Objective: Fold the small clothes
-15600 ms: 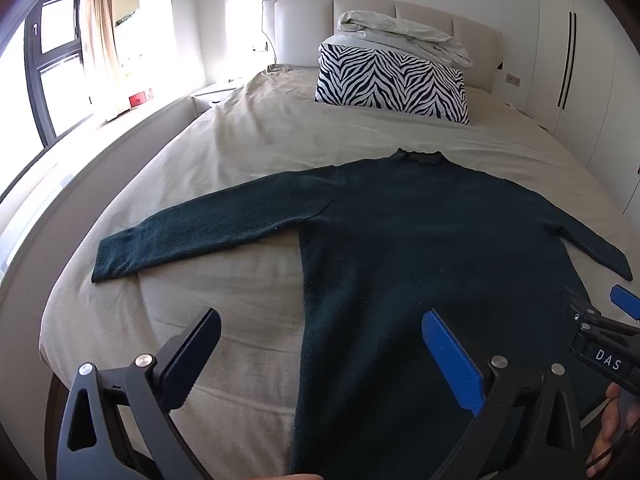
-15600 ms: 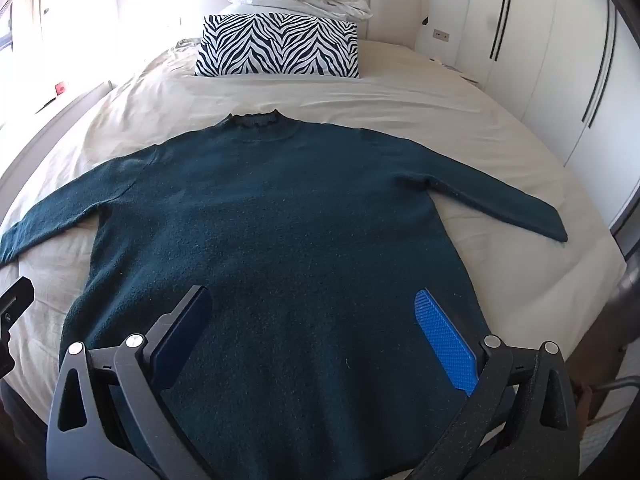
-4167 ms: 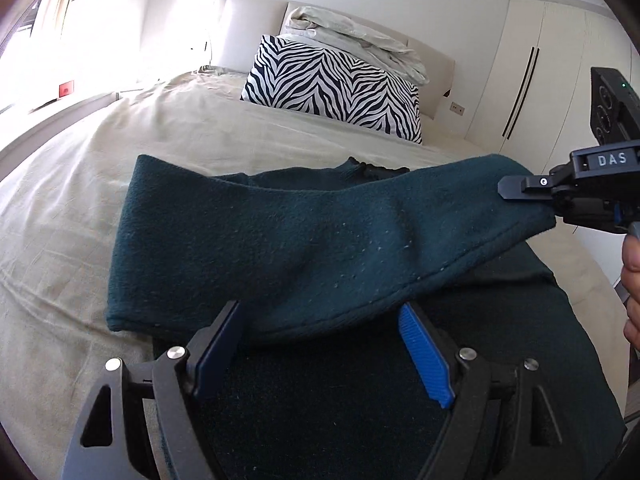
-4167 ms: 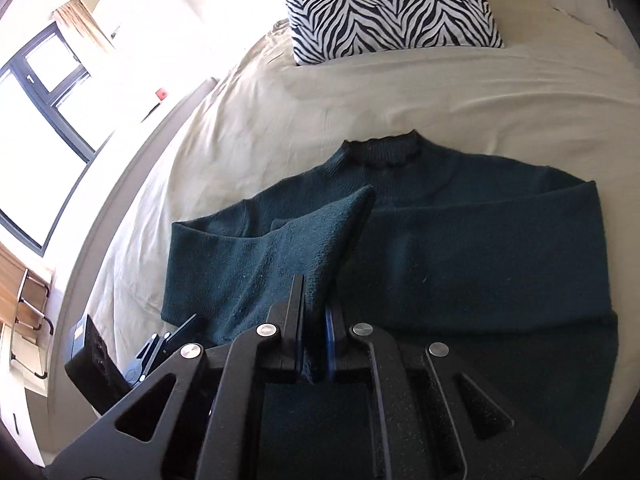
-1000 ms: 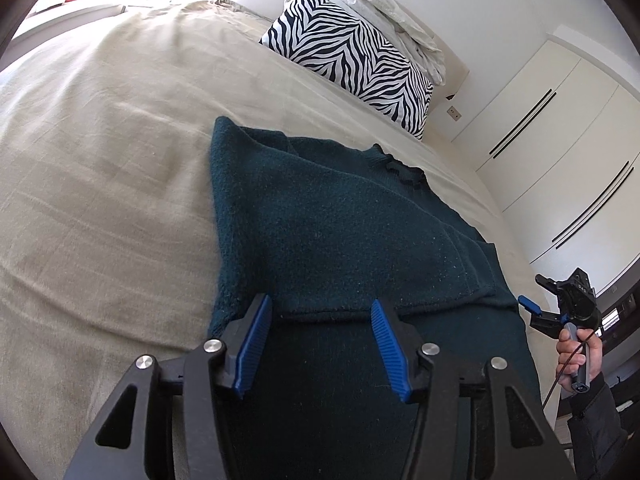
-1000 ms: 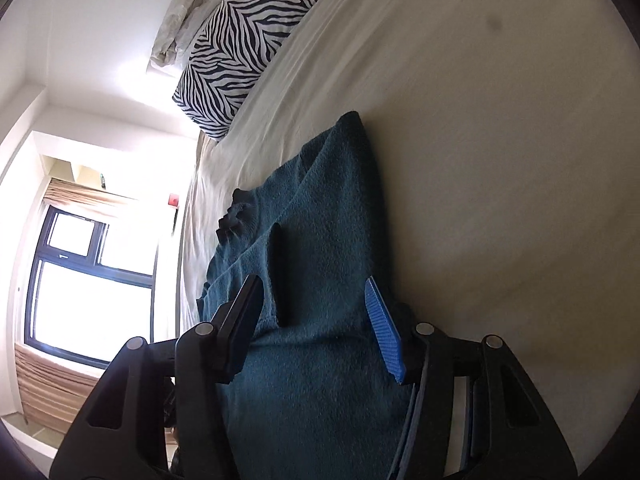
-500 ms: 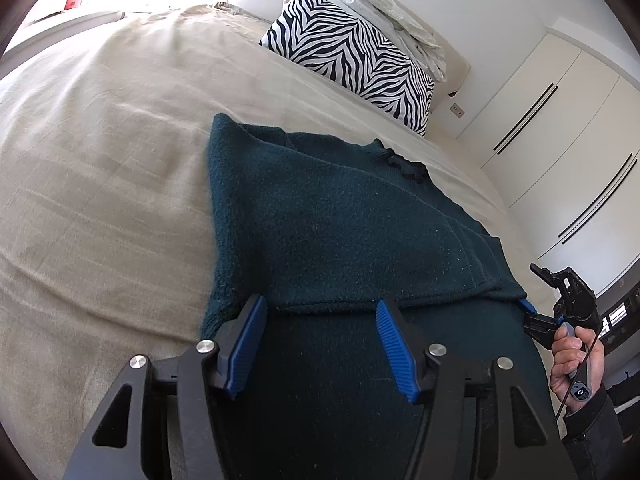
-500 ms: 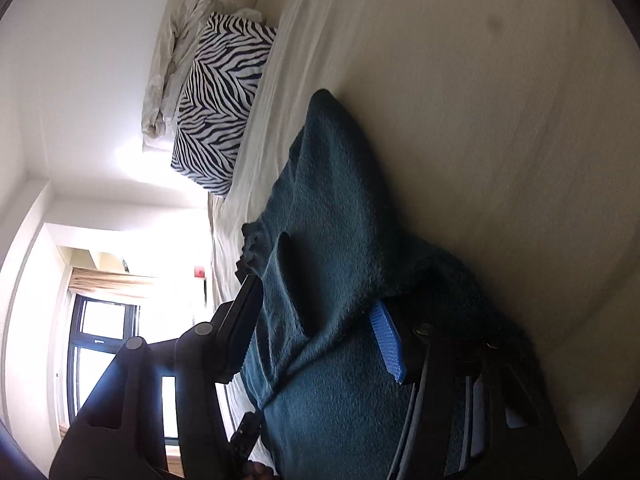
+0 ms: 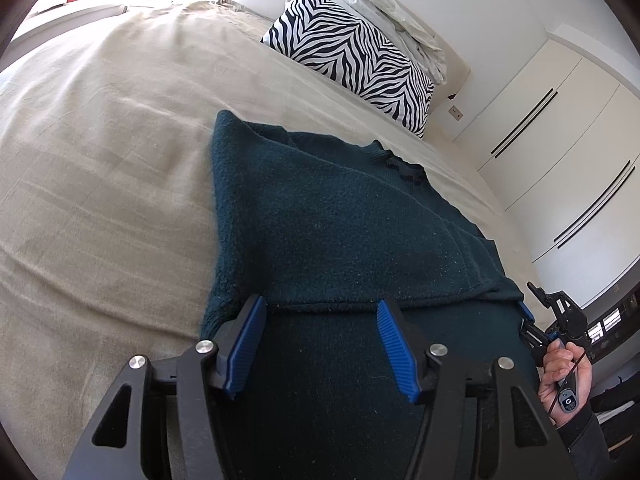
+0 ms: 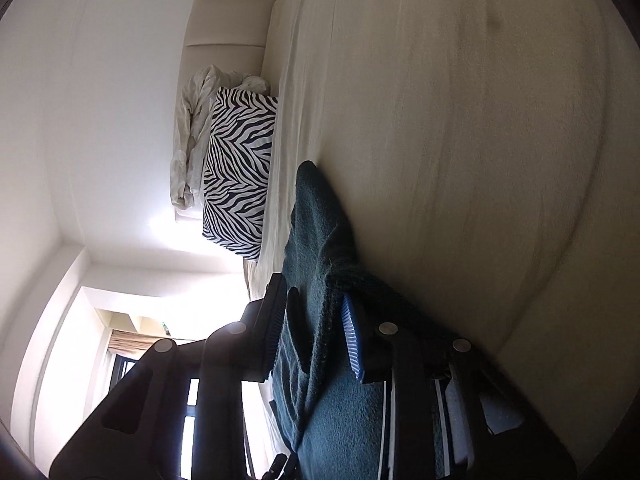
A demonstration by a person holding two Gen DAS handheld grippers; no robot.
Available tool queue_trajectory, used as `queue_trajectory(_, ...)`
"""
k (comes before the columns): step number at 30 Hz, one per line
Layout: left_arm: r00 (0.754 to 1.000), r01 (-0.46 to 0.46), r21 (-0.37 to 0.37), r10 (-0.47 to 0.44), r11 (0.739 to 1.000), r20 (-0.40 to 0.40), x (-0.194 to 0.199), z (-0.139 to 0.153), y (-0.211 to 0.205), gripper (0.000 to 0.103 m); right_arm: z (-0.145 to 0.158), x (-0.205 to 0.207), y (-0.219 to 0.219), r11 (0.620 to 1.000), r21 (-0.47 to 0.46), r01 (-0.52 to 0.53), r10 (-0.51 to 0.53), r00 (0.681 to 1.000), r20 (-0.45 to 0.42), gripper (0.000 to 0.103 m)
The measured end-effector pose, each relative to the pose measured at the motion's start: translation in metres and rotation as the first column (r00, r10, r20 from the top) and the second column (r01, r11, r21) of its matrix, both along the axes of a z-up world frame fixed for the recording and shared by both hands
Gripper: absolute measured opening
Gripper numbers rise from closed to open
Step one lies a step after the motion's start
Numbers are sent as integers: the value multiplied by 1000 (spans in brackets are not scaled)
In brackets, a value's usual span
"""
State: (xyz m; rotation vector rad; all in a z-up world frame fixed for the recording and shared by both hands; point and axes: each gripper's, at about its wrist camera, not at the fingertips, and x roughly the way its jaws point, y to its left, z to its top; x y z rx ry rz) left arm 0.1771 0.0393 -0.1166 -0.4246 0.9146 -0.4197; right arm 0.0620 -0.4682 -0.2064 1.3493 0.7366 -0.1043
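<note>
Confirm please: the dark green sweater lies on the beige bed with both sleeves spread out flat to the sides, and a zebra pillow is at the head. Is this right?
Not quite. The sweater is on the beige bed, and the zebra pillow is at the head, but the sleeves are not spread out: they are folded in across the body. The left wrist view shows this.

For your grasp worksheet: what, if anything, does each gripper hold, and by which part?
The left gripper holds nothing, open above the dark green sweater. The right gripper is closing around the sweater's right side edge; a firm grip cannot be told.
</note>
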Motion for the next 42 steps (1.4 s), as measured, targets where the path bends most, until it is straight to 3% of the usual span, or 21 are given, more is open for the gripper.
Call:
queue_trajectory(4,1000,5,-6,-5,1000,1,-8,-1,0,70,41,-18,9,998,-59,-28,28,1000,9,31)
queue_trajectory(7,1000,3,6,-3,1000,5,-7,-2,-4,73,76,1,17,986,-140,-96,102,994,34,32)
queue_trajectory(8,1000,3,8,-3,1000,5,-7,-1,-4,73,81,13,20,980,-153,-126,133,990,37,35)
queue_trajectory(10,1000,6,12,-7,1000,9,-8,-1,-5,73,83,35,22,974,-175,-144,152,988,32,54)
queue_trajectory(11,1000,8,9,-8,1000,8,-9,-2,-4,73,79,44,21,974,-174,-145,152,988,29,55)
queue_trajectory(15,1000,11,5,-11,1000,-15,-12,2,-1,73,35,63,18,970,-137,-201,185,975,-121,52)
queue_trajectory(17,1000,14,20,-13,1000,-25,-19,5,0,73,19,54,17,961,-157,-229,205,966,-156,31)
queue_trajectory(20,999,-3,12,3,1000,-32,-38,14,12,75,19,26,7,973,-135,-189,172,977,-127,29)
queue_trajectory(23,998,-52,-21,50,998,-49,-67,23,31,81,38,-8,-4,965,-203,-165,131,977,-168,38)
queue_trajectory(25,995,-67,-41,64,997,-77,-91,25,43,83,53,-34,-7,958,-225,-178,144,976,-162,46)
queue_trajectory(29,984,-67,-63,55,996,-169,-142,15,57,83,78,-92,-6,931,-270,-245,198,962,-191,47)
queue_trajectory(37,973,-1,-86,-19,996,-228,-216,12,55,83,109,-190,17,851,-350,-391,303,911,-280,47)
queue_trajectory(42,961,75,-48,-85,996,-264,-237,4,41,82,118,-235,12,843,-353,-406,304,900,-311,47)
